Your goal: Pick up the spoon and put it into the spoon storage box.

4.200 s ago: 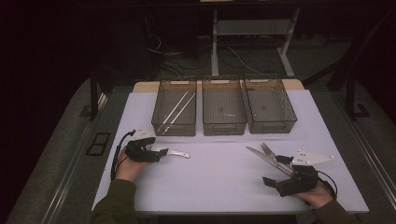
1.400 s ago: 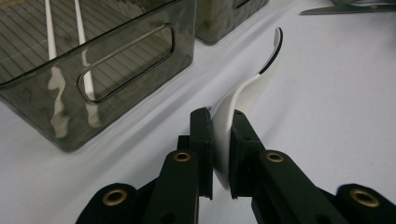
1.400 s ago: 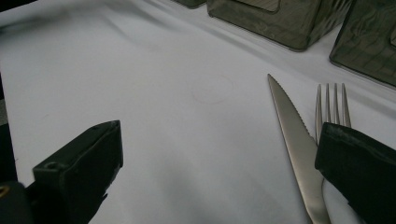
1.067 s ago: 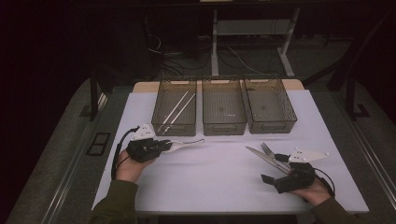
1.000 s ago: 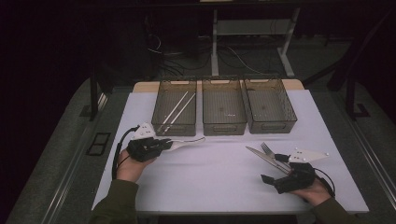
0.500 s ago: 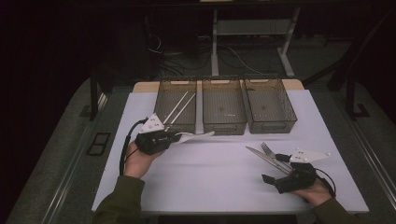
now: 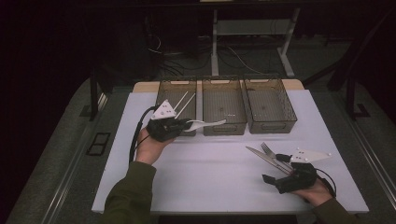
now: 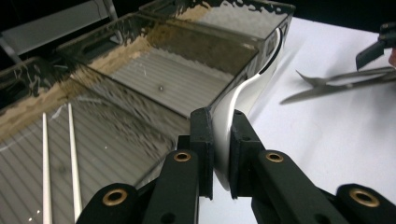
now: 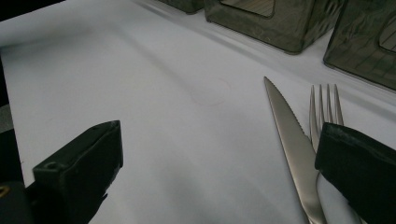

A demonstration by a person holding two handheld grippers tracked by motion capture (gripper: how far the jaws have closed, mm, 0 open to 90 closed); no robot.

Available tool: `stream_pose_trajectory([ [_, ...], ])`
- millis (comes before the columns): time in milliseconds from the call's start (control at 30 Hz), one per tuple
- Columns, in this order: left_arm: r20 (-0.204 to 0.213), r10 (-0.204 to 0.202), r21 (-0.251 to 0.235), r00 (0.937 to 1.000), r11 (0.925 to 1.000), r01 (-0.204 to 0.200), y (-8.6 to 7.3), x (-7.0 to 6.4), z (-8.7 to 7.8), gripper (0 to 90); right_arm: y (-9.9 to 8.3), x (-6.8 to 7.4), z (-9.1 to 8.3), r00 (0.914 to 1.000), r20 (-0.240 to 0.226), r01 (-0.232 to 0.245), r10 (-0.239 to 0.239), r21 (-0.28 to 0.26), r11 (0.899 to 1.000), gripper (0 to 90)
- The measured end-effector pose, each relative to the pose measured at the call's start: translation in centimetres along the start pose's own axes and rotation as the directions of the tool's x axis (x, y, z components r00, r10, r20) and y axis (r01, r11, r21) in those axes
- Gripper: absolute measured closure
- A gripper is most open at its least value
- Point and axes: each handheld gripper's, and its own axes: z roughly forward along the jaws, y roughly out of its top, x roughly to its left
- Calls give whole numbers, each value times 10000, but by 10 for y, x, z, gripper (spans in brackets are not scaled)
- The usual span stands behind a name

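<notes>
White spoon (image 8: 243,100) clamped in left tool (image 8: 219,154)

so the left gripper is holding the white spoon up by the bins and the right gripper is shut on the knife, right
Not quite. The right gripper is open: in the right gripper view its jaws stand wide apart, with the knife and fork lying on the table by one jaw. The left gripper is indeed shut on the white spoon by the bins.

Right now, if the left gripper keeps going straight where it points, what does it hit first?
Probably the middle bin. The left gripper is shut on a white spoon whose tip already reaches that bin's near wall. Height is unclear, so the spoon might clear the rim.
</notes>
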Motion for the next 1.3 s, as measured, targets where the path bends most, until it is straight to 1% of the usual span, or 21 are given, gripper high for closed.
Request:
stream_pose_trajectory([
  [33,-3,19,-11,10000,10000,-19,2,0,2,820,0,1,0,10000,-36,-87,88,48,10000,11],
  [67,0,33,-7,10000,10000,-33,5,1,4,820,0,0,0,10000,-1,19,-19,-20,10000,11],
  [333,-82,68,-147,9999,9999,-69,20,6,22,820,0,0,0,10000,-23,28,-28,-19,10000,11],
  [400,-89,167,-108,9998,9998,-168,24,7,26,820,0,0,-1,10000,-24,28,-28,-26,10000,11],
  [433,-95,170,-187,9998,9997,-172,25,7,30,820,0,0,-1,10000,-23,25,-25,-24,10000,11],
  [500,-140,248,-125,9996,9996,-249,29,7,36,820,0,0,-1,10000,-17,27,-27,-28,10000,11],
  [567,-106,297,-186,9995,9994,-299,31,7,42,820,0,0,-1,10000,-21,29,-29,-31,10000,11],
  [767,-156,330,-27,9993,9994,-331,35,6,61,820,0,0,-1,10000,-35,18,-18,-33,10000,11],
  [800,-178,441,102,9989,9990,-439,35,6,64,820,0,0,-1,10000,-42,31,-31,-42,10000,11],
  [833,-189,390,125,9991,9992,-388,35,5,68,820,0,0,-1,10000,-35,22,-22,-42,10000,11],
  [933,-209,577,440,9981,9974,-568,37,4,76,820,0,0,-2,10000,-28,10,-10,-61,10000,11],
  [1033,-239,557,533,9982,9971,-544,38,4,84,820,0,0,-2,10000,-39,23,-23,-75,10000,11],
  [1100,-289,702,769,9971,9947,-678,38,5,88,819,0,0,-2,10000,-56,13,-14,-67,10000,11],
  [1167,-266,701,831,9972,9942,-677,37,5,92,820,0,0,-2,10000,-54,32,-32,-71,10000,11],
  [1267,-311,941,1180,9951,9889,-898,37,5,97,820,0,0,-2,10000,-56,-4,4,-87,10000,11],
  [1300,-301,898,1303,9955,9878,-852,36,4,100,820,0,0,-3,10000,-58,-3,3,-87,10000,11],
])
